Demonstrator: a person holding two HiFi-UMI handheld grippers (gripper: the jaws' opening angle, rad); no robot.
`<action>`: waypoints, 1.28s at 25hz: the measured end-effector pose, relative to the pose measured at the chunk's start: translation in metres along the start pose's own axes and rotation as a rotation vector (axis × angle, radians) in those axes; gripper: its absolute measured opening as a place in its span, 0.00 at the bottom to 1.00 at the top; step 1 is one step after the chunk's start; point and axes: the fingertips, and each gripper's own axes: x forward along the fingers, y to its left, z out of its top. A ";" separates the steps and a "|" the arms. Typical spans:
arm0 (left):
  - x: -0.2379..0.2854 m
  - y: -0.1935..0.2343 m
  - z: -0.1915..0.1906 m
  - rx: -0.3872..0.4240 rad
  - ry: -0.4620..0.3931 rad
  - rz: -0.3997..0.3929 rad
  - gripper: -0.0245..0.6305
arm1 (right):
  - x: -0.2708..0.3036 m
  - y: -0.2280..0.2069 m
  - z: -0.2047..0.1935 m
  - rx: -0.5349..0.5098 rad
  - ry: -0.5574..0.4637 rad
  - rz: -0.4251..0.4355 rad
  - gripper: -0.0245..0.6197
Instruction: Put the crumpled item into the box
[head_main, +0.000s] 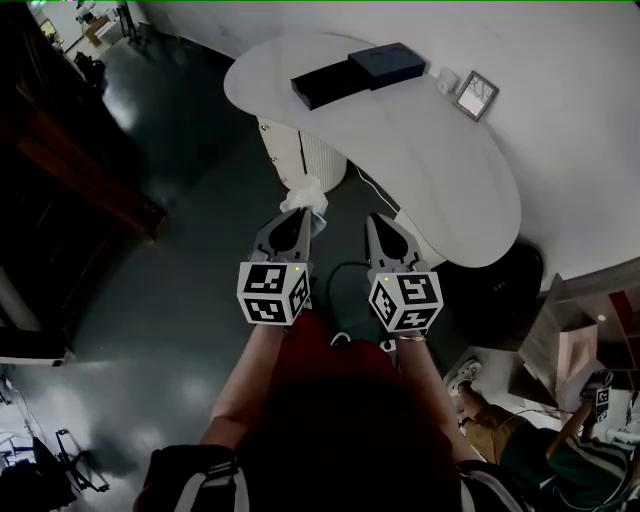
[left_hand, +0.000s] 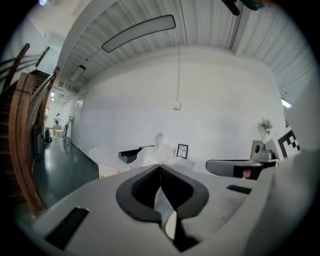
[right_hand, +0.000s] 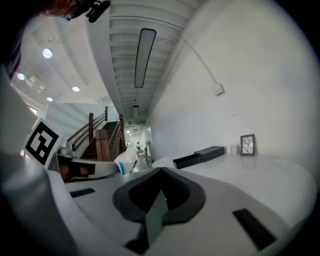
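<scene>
Now, left gripper (head_main: 300, 212): pinches the crumpled item (head_main: 305, 192).
Right gripper (head_main: 376, 221): closed, empty.
Box (head_main: 325, 85): ahead, far edge of table (head_main: 440, 160), left gripper nearer.

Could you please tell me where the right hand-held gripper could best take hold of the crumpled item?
Probably its loose, puffed far end, approached from the right. The left hand-held gripper is shut on the near end of the crumpled item, so only that part sticks out free. The right hand-held gripper is shut and must open first.
</scene>
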 end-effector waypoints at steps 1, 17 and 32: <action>0.001 0.003 0.000 -0.001 0.003 0.003 0.07 | 0.004 0.001 0.000 0.002 0.003 0.002 0.06; 0.075 0.065 0.020 -0.013 0.017 -0.048 0.07 | 0.103 -0.004 0.018 0.006 0.007 -0.020 0.06; 0.118 0.120 0.033 -0.011 0.031 -0.132 0.07 | 0.173 0.007 0.022 0.024 0.014 -0.108 0.06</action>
